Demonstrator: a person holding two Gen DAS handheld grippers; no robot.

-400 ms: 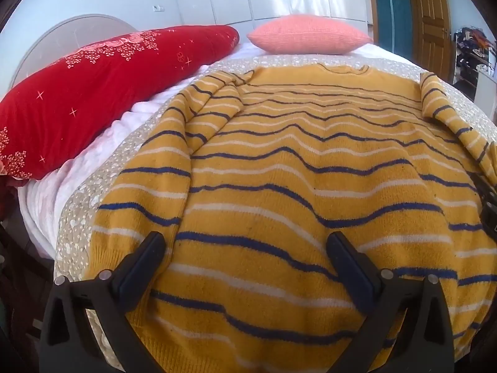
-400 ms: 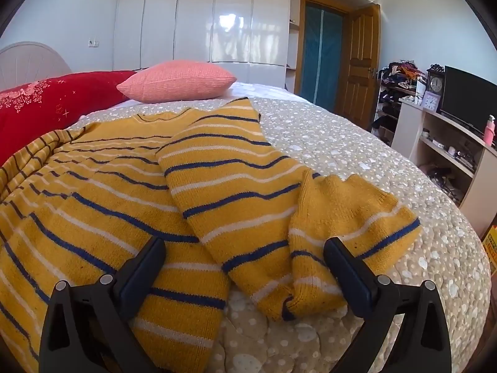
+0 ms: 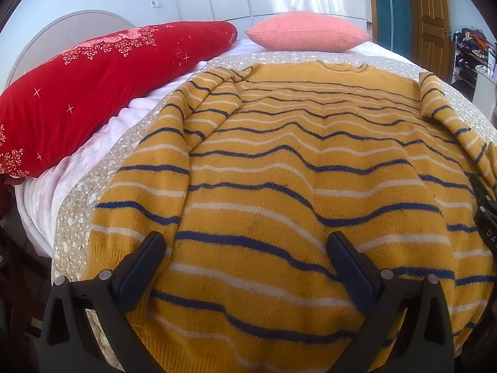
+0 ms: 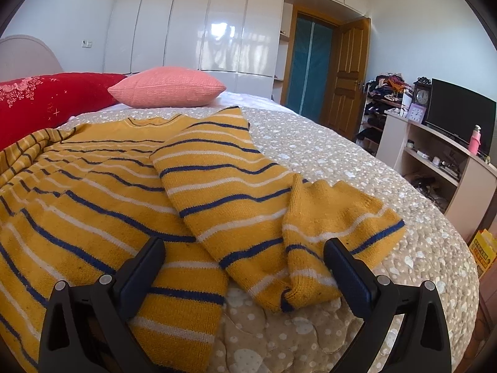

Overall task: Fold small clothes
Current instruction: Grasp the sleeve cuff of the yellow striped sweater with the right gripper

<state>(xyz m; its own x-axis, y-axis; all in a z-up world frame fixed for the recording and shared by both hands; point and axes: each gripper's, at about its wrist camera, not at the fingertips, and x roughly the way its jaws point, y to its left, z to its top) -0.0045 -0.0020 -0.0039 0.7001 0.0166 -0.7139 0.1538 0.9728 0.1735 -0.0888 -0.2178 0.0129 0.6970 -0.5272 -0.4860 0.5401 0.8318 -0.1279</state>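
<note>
A yellow sweater with blue and white stripes lies flat on the bed, collar at the far end. Its left sleeve lies along the body's left edge. Its right sleeve lies diagonally beside the body, its cuff crumpled on the bedspread. My left gripper is open and empty, just above the sweater's hem. My right gripper is open and empty, above the lower end of the right sleeve. The right gripper also shows at the right edge of the left wrist view.
The bed has a beige dotted bedspread. A long red pillow and a pink cushion lie at the head. A cabinet with a TV and clock stands right of the bed, with an open door behind.
The right gripper has shifted slightly left and forward over the sleeve. The left gripper's view is nearly the same. The sweater has not moved.
</note>
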